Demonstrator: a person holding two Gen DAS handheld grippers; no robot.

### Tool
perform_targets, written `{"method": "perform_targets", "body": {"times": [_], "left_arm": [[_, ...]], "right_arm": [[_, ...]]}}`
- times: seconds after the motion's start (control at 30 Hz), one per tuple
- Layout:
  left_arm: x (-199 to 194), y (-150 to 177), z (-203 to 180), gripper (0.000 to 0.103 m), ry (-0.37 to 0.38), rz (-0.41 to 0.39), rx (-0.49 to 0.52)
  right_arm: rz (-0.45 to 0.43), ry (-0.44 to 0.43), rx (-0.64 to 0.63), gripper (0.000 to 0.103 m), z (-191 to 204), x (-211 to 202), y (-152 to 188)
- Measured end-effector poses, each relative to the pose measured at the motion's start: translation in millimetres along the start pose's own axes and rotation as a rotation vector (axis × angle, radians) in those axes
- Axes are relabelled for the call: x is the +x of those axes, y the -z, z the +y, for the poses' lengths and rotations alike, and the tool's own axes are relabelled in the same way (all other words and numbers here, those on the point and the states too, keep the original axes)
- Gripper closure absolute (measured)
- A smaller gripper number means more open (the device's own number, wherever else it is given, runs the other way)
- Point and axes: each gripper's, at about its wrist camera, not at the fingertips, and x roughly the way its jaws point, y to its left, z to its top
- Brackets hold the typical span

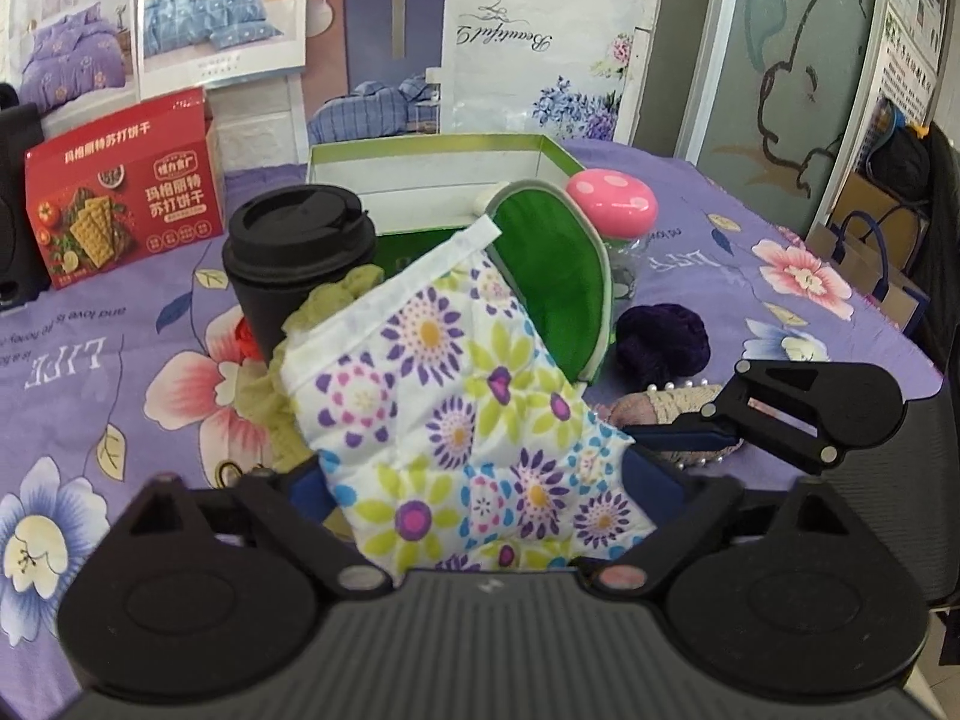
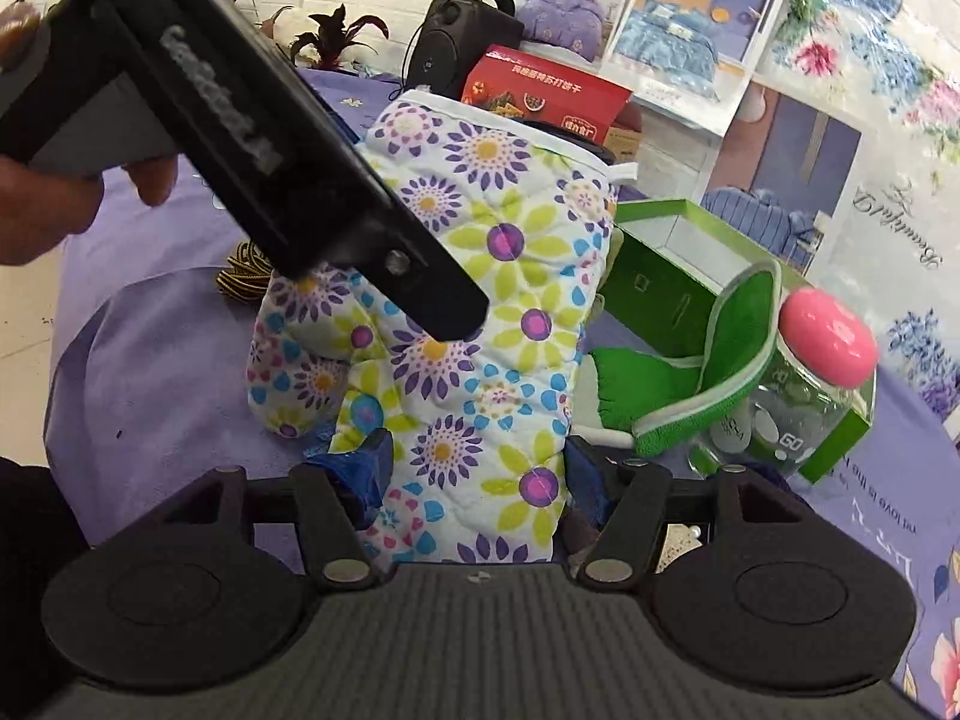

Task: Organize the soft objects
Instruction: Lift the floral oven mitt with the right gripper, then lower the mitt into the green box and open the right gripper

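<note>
A white oven mitt with purple and green flowers (image 1: 468, 408) is held up over the table. My left gripper (image 1: 474, 480) is shut on its lower end. My right gripper (image 2: 474, 468) is shut on the same mitt (image 2: 480, 324) from the other side. The right gripper's arm (image 1: 798, 414) shows at the right of the left wrist view, and the left gripper's body (image 2: 252, 138) crosses the right wrist view. A green cloth piece with pale trim (image 1: 552, 276) lies behind the mitt, against an open green box (image 1: 420, 180). It also shows in the right wrist view (image 2: 708, 372).
On the purple floral tablecloth (image 1: 120, 372) stand a black lidded cup (image 1: 300, 264), a red cracker box (image 1: 120, 198) and a jar with a pink mushroom lid (image 1: 612, 204). A dark purple scrunchie (image 1: 660, 342), an olive scrunchie (image 1: 276, 396) and a beaded fabric piece (image 1: 666, 408) lie around.
</note>
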Motion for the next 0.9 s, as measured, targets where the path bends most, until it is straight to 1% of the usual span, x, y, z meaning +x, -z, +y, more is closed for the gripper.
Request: {"method": "perform_targets", "body": {"times": [0.03, 0.07, 0.1, 0.13, 0.2, 0.23, 0.27, 0.33, 0.37, 0.53, 0.73, 0.8, 0.9], "left_arm": [[1, 0, -1, 0.079, -0.011, 0.010, 0.009], [2, 1, -1, 0.083, -0.026, 0.021, 0.014], [2, 2, 1, 0.087, -0.027, 0.026, 0.014], [0, 2, 3, 0.089, -0.018, 0.027, 0.007], [-6, 3, 5, 0.090, -0.003, 0.020, -0.007], [-9, 3, 5, 0.093, 0.002, 0.013, -0.006], [-14, 3, 4, 0.093, 0.010, 0.006, -0.004], [-26, -1, 0, 0.094, 0.041, -0.023, 0.000], [-33, -3, -2, 0.094, 0.051, -0.044, 0.005], [-59, -28, -9, 0.094, 0.097, -0.134, 0.029], [-64, -64, -10, 0.094, 0.078, -0.215, 0.057], [-62, -84, -9, 0.094, 0.057, -0.254, 0.085], [-51, -126, -1, 0.094, 0.033, -0.289, 0.101]], "right_arm": [[-0.009, 0.001, 0.018, 0.060, -2, 0, 1], [-0.021, 0.010, 0.055, 0.067, -5, 1, 5], [-0.016, 0.016, 0.090, 0.079, -9, 2, 7], [-0.020, 0.012, 0.117, 0.083, -11, 2, 9], [-0.029, 0.016, 0.155, 0.091, -10, -1, 10], [-0.037, 0.024, 0.159, 0.092, -9, -3, 9], [-0.052, 0.024, 0.167, 0.094, -7, -7, 8], [-0.084, 0.021, 0.187, 0.096, -8, -16, 5], [-0.108, 0.030, 0.194, 0.096, -7, -21, 3], [-0.169, 0.076, 0.207, 0.096, -17, -29, -11], [-0.252, 0.122, 0.209, 0.095, -37, -28, -38], [-0.271, 0.141, 0.204, 0.095, -51, -22, -53], [-0.290, 0.183, 0.184, 0.095, -80, -9, -83]]}}
